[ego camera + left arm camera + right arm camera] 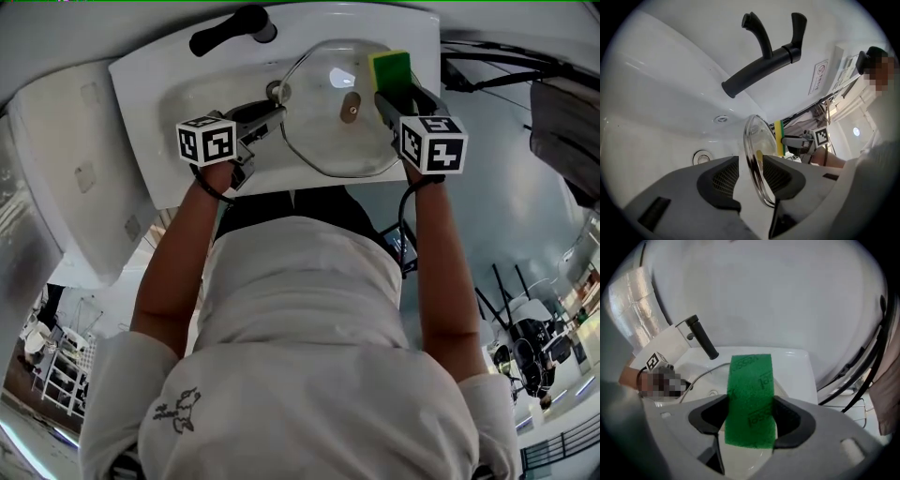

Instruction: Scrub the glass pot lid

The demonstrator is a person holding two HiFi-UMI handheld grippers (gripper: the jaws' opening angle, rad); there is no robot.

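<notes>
Your left tool (751, 161) has its jaws spread around the left rim of the glass lid (333, 131). A gap shows on one side, so it steadies rather than pinches. Your right tool (750, 399) is pinching the green sponge (750, 376) over the lid's far right edge; whether they touch is unclear. No suds show, so scrubbing looks barely begun. The lid nearly fills the sink (150, 84), and the faucet (230, 30) overhangs far left, so keep strokes short.
</notes>
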